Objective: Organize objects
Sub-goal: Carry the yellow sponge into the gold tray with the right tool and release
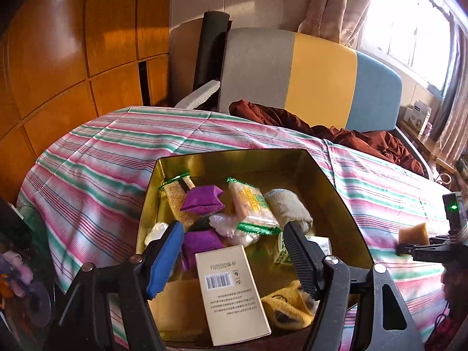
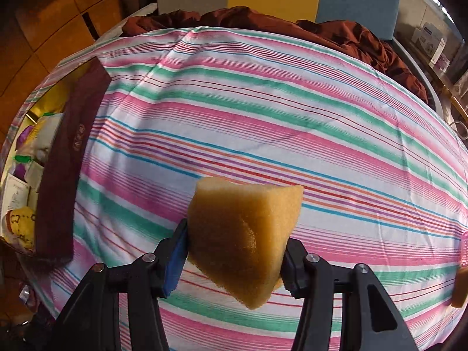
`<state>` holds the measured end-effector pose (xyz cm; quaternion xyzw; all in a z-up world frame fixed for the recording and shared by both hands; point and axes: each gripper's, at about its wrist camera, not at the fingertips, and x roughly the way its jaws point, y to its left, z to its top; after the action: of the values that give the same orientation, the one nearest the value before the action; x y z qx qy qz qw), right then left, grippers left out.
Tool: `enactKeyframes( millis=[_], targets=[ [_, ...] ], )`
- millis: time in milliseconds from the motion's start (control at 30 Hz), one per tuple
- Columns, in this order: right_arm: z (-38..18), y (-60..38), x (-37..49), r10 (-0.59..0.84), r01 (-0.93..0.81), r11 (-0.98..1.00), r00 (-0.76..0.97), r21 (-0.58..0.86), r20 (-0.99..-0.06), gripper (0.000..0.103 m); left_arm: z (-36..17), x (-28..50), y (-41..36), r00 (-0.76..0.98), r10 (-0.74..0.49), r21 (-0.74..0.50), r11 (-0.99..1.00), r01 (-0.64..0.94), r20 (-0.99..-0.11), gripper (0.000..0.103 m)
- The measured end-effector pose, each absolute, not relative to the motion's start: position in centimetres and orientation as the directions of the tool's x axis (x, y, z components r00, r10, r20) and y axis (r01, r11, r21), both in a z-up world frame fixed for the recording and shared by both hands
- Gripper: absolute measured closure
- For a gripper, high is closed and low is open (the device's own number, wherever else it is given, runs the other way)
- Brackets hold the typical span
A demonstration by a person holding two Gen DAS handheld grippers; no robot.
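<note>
A gold-lined tin box (image 1: 321, 175) sits on the striped bed and holds several items: purple pouches (image 1: 201, 200), green-edged snack packs (image 1: 251, 207), a rolled white sock (image 1: 288, 207), a white carton with a barcode (image 1: 231, 292) and a yellow cloth (image 1: 289, 307). My left gripper (image 1: 231, 226) hangs open over the box with nothing pressed between its fingers. My right gripper (image 2: 237, 234) is shut on a yellow sponge (image 2: 242, 234) above the sheet. It also shows at the right edge of the left wrist view, right gripper (image 1: 409, 247) with the sponge (image 1: 414, 231). The box's maroon outer wall (image 2: 73, 152) lies to the sponge's left.
The striped sheet (image 2: 263, 117) covers the bed. A maroon blanket (image 1: 336, 131) is bunched against the grey, yellow and blue headboard (image 1: 318, 73). A wooden wardrobe (image 1: 73, 58) stands at left. Another sponge piece (image 2: 460, 289) and a pink object (image 2: 464, 245) lie at the right edge.
</note>
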<state>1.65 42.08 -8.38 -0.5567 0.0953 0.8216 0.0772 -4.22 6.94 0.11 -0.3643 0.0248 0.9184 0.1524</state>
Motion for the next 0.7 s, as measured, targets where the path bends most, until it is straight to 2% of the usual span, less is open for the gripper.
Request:
enactKeyframes(
  millis=[33, 200, 367, 700],
  targets=[
    [-7.9, 41.4, 1.6, 0.009, -0.226, -0.97, -0.385, 0.085, -0.923, 0.048, 0.1, -4.1, 6.6, -0.688, 0.262, -0.069, -0.953, -0.295, -0.677, 0.026],
    [-4.5, 38.5, 0.9, -0.044, -0.177, -0.973, -0.486, 0.148, -0.873, 0.048, -0.2, -3.7, 5.3, -0.693, 0.253, -0.073, -0.958, -0.278, -0.675, 0.026],
    [-1.8, 33.8, -0.8, -0.108, -0.072, -0.982, -0.542, 0.174, -0.833, 0.048, -0.3, -3.3, 4.0, -0.699, 0.25, -0.087, -0.962, -0.26, -0.67, 0.021],
    [-2.0, 24.8, -5.3, -0.226, 0.098, -0.974, -0.526, 0.206, -0.82, 0.047, -0.2, -3.2, 0.4, -0.721, 0.22, -0.114, -0.974, -0.194, -0.657, 0.012]
  ],
)
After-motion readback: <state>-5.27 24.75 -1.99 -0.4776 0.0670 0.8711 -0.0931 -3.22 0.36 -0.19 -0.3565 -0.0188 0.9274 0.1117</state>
